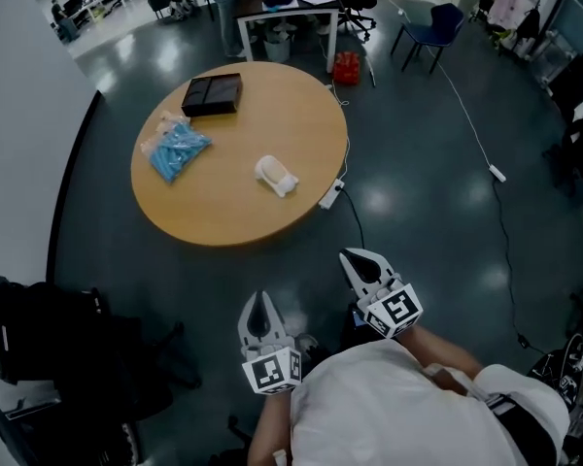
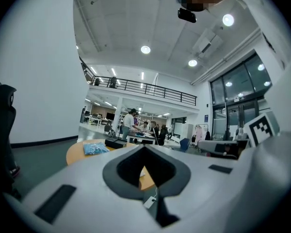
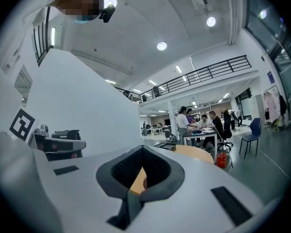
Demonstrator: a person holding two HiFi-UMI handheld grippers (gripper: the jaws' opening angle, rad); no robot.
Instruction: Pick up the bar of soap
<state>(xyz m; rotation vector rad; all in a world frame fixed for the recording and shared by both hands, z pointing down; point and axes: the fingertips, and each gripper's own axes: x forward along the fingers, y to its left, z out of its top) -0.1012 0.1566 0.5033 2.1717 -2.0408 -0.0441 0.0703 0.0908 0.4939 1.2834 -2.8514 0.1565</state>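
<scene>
I see the bar of soap (image 1: 276, 176) as a pale, whitish oblong on the round wooden table (image 1: 223, 212), near its right edge, apart from the black box (image 1: 212, 94) and blue bag (image 1: 178, 150). Off the table's near side, my left gripper (image 1: 263, 304) and right gripper (image 1: 361, 260) have their jaws pressed together with nothing between them.

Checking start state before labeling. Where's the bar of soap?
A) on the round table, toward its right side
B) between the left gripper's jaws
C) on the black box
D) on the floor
A: the bar of soap lies on the round table, well clear of the left gripper and right gripper.
</scene>
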